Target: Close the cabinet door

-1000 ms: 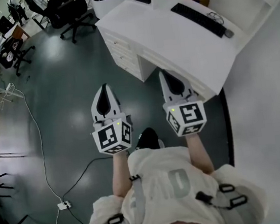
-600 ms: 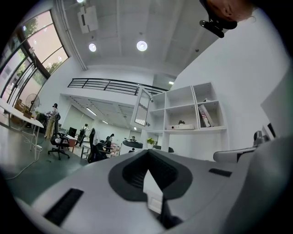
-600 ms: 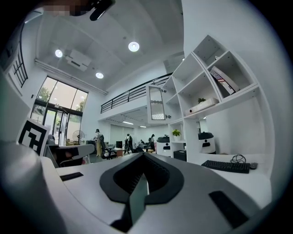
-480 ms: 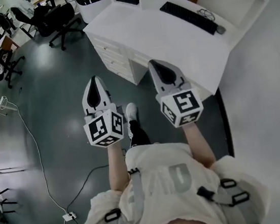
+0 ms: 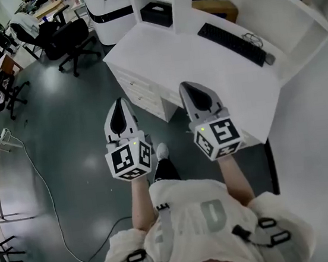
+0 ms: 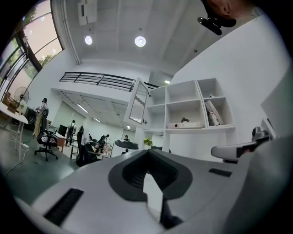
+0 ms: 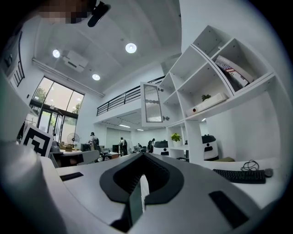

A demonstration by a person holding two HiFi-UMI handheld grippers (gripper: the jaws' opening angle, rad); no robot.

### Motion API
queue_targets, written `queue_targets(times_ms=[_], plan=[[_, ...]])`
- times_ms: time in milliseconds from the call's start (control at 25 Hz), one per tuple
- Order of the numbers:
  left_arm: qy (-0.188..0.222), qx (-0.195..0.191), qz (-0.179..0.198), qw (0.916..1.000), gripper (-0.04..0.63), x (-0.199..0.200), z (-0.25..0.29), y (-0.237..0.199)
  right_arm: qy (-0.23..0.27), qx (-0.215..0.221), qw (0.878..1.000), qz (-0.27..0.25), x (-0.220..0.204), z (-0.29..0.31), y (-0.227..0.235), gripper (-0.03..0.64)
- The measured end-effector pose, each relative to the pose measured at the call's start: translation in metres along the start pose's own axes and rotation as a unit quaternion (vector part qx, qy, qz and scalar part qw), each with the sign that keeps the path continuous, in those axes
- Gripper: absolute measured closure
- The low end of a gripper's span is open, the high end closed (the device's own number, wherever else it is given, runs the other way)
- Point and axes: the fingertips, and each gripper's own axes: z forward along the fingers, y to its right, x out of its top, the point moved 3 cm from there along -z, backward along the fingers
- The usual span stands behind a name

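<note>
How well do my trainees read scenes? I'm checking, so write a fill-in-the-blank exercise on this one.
1. The glass cabinet door stands ___.
2. The right gripper has its jaws ___, with nothing between them.
3. The black keyboard lies on the white ___.
Missing words: open; shut; desk.
</note>
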Motion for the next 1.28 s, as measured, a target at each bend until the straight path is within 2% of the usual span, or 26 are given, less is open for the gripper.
queue_targets(times_ms=[320, 640, 1160, 1280], plan=[[-0.022, -0.032, -0.003, 0.9992, 0.591, 0.008, 0.104, -0.05, -0.018, -0.011, 1.0, 0.005, -0.004, 0.123, 0.002, 0.614], [-0.014, -0.056, 0.005, 0.9983, 0.591, 0.02, 0.192, -0.104, -0.016, -0.036, 0.999, 0.009, 0.002, 0.222, 0.003, 0.614], [-0.03, -0.051, 0.001, 0.9982, 0.591, 0.005, 0.241, -0.135, -0.034, -0.07, 0.997, 0.015, -0.012, 0.269, 0.019, 0.614], [-0.026, -0.046, 0.004, 0.9986, 0.591, 0.006, 0.248, -0.135, -0.034, -0.061, 0.997, 0.016, -0.012, 0.281, 0.024, 0.614]])
